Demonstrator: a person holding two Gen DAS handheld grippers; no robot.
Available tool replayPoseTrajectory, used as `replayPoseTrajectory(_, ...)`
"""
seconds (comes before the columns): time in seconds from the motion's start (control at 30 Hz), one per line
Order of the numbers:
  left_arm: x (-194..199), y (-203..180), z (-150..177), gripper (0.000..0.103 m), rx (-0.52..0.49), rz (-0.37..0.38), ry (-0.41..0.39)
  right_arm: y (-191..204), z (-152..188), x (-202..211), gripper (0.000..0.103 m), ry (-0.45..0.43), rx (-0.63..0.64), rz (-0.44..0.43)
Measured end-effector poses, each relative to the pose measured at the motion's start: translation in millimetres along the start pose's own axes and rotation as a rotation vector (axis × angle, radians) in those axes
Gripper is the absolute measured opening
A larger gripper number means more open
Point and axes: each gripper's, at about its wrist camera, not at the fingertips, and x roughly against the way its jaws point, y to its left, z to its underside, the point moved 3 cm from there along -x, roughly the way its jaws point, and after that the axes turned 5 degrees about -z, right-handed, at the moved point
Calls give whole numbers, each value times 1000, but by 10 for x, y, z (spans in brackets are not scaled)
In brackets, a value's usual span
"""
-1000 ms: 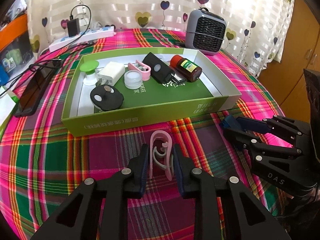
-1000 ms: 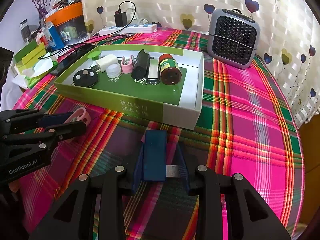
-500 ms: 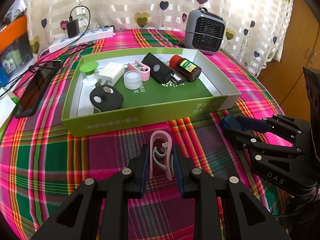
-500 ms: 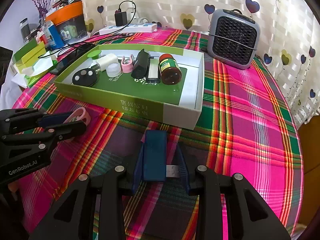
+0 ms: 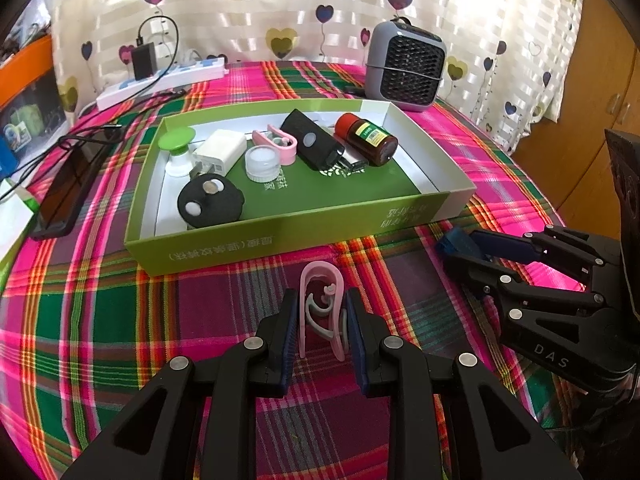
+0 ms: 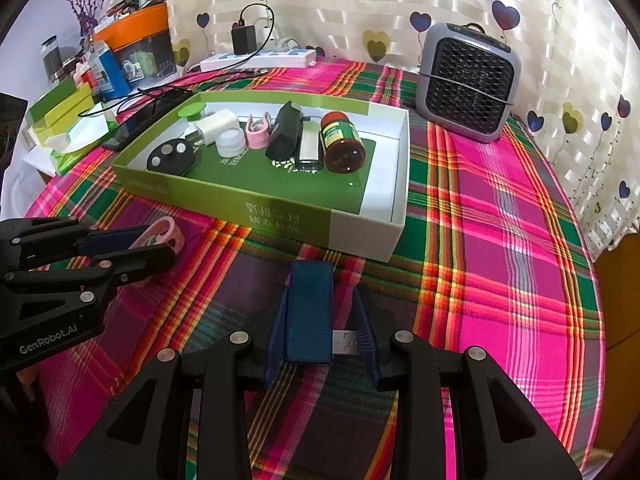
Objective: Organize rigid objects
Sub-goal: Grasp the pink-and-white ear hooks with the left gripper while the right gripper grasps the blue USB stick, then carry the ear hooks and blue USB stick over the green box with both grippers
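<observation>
A green-walled box stands on the plaid table and holds several small items: a black disc, a white charger, a clear jar, a pink clip, a black case and a brown bottle. My left gripper is shut on a second pink clip in front of the box. My right gripper is shut on a blue USB adapter near the box's front right corner; its metal plug points right.
A grey fan heater stands at the back right. A white power strip with a charger lies at the back. A phone lies left of the box. Boxes and bottles crowd the far left edge.
</observation>
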Motion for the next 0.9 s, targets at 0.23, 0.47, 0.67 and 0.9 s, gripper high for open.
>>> replayPoseTrajectory(0.23,54,-10,-1,22,-5,1,-12,14,-2,30,34,-4,1,-1)
replayPoseTrajectory(0.47,161,-7,-53,22,-9,-2,-40,24,-38,131,34,-25,4,-1)
replayPoseTrajectory(0.67,260,-6,-146,22,-18,0,-68,34,-115,226,34,-51,9,3)
replayPoseTrajectory(0.9,308,13,-253,22,-24,2,-85,37,-255,321,34,-81,16,12)
